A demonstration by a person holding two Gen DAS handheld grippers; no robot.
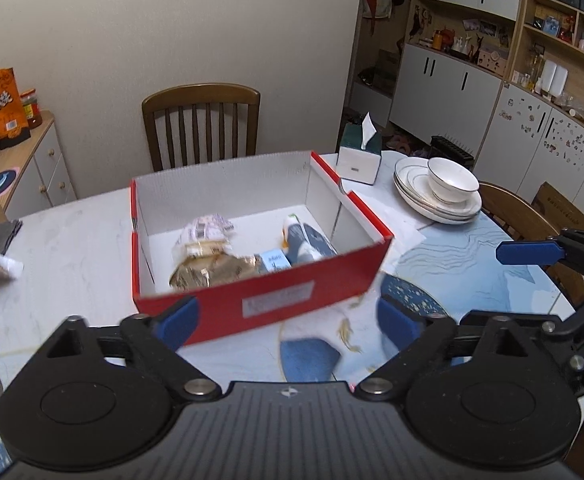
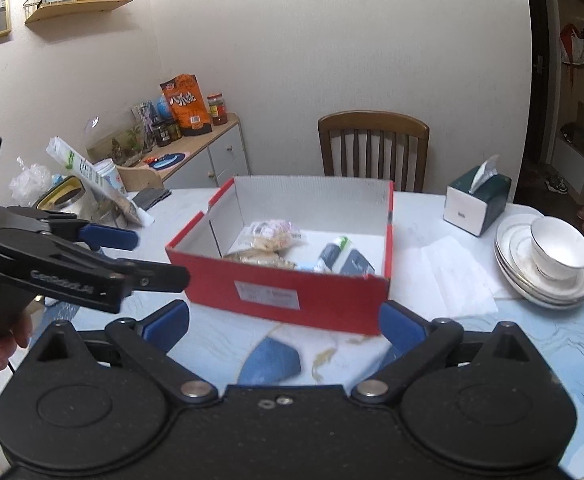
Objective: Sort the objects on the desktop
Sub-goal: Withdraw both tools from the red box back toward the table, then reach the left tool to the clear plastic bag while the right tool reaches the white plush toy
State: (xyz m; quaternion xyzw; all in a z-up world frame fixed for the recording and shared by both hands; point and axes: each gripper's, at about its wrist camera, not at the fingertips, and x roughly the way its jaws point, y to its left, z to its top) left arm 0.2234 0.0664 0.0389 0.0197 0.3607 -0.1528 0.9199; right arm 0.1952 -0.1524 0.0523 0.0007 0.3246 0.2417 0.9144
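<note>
Left gripper (image 1: 285, 318): spread wide and holding nothing, blue pads on either side of the near red wall of the box, hovering over the counter.
Right gripper (image 2: 283, 326): likewise released and carrying nothing, aimed at the box's labelled front wall from just off its corner.
Red box (image 1: 304, 284): a shoebox with white inside walls, open on top, sitting mid-counter with a pale sticker on the front.
Box contents: a clear snack packet (image 1: 205, 232) toward the back, a brownish crinkled bag (image 1: 207, 272) in front of it, and a dark grey tube with a white cap (image 1: 304, 240) lying beside them on the right.
Counter (image 1: 75, 256): marbled white with blue patterned patches.
Tissue box (image 2: 478, 204): dark green and white, a tissue sticking up, well right of the red box.
Plates and bowl (image 2: 548, 264): a white bowl resting on stacked plates at the counter's right edge.
Chair (image 2: 374, 148): wooden, behind the far side.
</note>
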